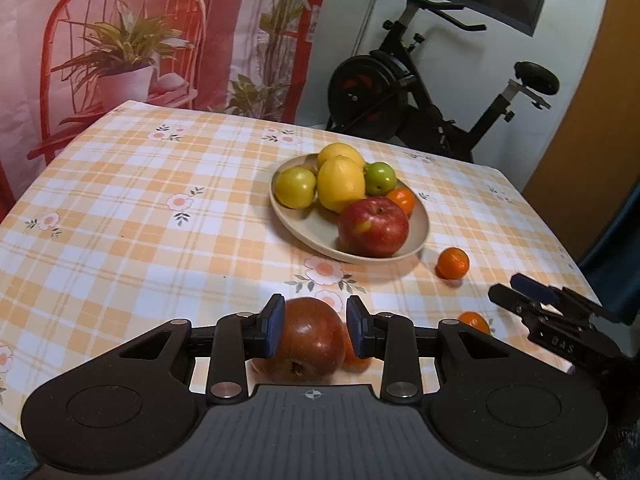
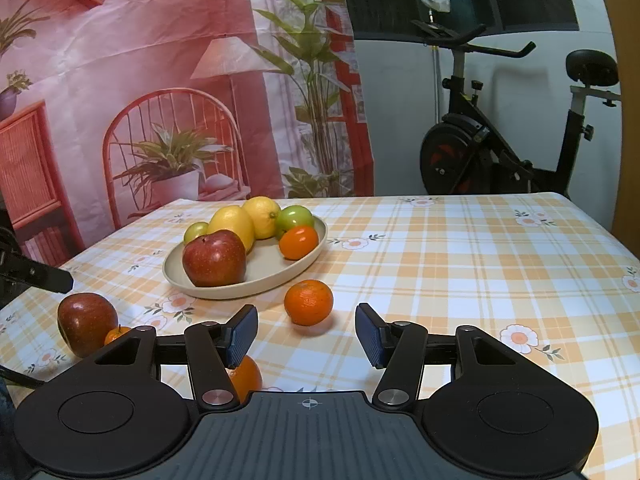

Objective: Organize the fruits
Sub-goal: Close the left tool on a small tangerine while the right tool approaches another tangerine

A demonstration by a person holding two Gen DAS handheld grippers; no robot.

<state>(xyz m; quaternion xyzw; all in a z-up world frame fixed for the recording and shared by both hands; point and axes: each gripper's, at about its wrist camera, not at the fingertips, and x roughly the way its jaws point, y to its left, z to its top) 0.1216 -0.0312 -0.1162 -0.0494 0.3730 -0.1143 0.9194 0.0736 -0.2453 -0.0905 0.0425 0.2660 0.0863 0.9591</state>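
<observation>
Left gripper [image 1: 315, 330] fingers straddling dark red apple [image 1: 310, 340] on worktop [image 1: 140, 220]; left pad touching, right pad showing sliver of gap, so firm clamp not certain.

Step in hand, judging: picking loose apple for plate [image 1: 418, 236].

Right gripper [image 2: 306, 334] fingers standing apart, empty, facing loose mandarin [image 2: 309, 302].

Next move likely calling for lift, then placing beside red apple on plate [image 1: 374, 226].

Readable writing: "DAS"-like letters on right gripper body, uncertain.

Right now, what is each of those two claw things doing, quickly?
Left gripper: jaws around the dark red apple on the table; whether they press on it cannot be told.
Right gripper: jaws open, holding nothing.
</observation>
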